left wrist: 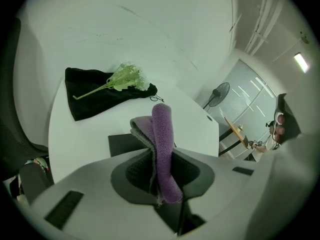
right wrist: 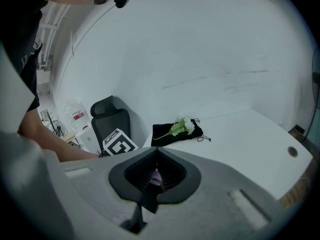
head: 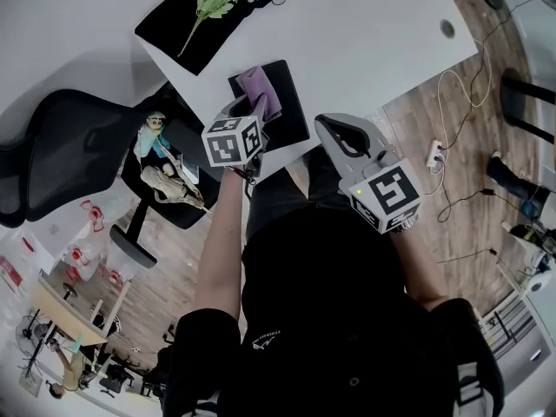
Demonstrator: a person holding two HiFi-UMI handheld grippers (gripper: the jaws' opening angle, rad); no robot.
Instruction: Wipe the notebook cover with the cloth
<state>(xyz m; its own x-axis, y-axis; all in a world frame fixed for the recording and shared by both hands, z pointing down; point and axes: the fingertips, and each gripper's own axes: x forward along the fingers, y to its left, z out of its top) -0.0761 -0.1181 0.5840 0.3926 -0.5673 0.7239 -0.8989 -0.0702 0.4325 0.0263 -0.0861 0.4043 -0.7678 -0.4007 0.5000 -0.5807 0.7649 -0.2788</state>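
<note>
We hold the cloth point(head: 261, 87) clenched in our left gripper point(head: 249, 105) over the black notebook point(head: 294, 115), which lies at the near edge of the table point(head: 373, 33). Our right gripper point(head: 337, 133) hangs just beside it, jaws pressed together on nothing. To wipe well, we judge, the cloth should go down flat and sweep the whole cover, edge to edge.

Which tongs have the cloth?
The left tongs, shut on the purple cloth over the notebook. The right tongs are shut and empty.
</note>
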